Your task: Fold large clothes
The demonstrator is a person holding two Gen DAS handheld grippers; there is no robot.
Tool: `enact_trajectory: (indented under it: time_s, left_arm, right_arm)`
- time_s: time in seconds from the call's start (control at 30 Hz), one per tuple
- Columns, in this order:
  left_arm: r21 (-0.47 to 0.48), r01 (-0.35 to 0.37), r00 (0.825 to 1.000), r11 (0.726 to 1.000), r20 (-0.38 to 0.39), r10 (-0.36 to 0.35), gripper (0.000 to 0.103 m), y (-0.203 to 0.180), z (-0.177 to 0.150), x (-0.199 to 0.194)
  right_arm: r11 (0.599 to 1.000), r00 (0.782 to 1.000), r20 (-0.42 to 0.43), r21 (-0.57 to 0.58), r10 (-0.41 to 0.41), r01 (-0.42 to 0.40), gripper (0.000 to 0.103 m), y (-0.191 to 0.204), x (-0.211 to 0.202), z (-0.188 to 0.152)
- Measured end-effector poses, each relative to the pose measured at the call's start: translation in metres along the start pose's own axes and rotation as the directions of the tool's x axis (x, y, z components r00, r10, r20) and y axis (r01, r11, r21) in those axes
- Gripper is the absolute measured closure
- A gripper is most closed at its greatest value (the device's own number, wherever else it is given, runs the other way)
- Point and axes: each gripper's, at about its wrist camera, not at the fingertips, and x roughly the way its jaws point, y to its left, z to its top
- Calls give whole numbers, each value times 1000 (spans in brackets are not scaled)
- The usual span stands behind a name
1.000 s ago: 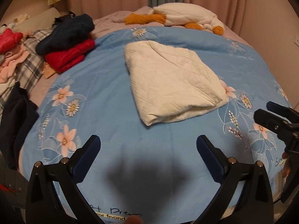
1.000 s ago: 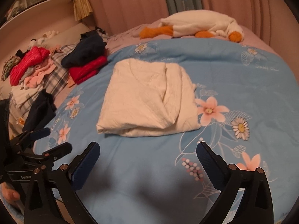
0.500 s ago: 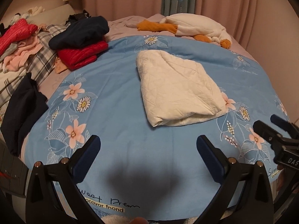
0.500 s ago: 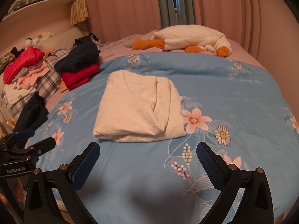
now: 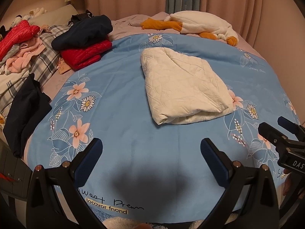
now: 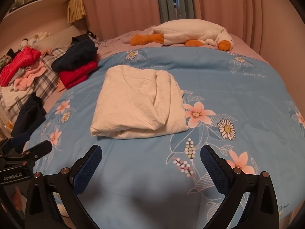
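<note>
A folded cream quilted garment (image 5: 185, 85) (image 6: 139, 103) lies flat in the middle of the blue flowered bedspread (image 5: 124, 133) (image 6: 238, 87). My left gripper (image 5: 151, 152) is open over the bedspread's near edge, well short of the garment, with nothing between its fingers. My right gripper (image 6: 150, 158) is open too, empty, just in front of the garment's near fold. The right gripper also shows at the right edge of the left wrist view (image 5: 282, 131), and the left one at the left edge of the right wrist view (image 6: 30, 150).
A folded navy garment on a folded red one (image 5: 83, 43) (image 6: 76, 64) sits at the left. Loose red, pink and plaid clothes (image 5: 21, 43) pile further left; a dark garment (image 5: 24, 110) hangs at the bed's edge. A plush goose (image 6: 190, 32) lies by the curtains.
Both grippers have drawn back and risen from the bed, so the cream garment looks farther away. Both stay open and the garment has not moved.
</note>
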Motion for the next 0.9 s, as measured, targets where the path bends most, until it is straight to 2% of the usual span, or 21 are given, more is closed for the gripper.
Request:
enact_trajectory:
  time_s: [0.9]
  left_arm:
    - [24, 11, 1000, 1000, 4, -11, 0, -10, -3, -5]
  right_arm:
    - [1000, 1000, -5, -12, -7, 7, 1, -3, 0, -3]
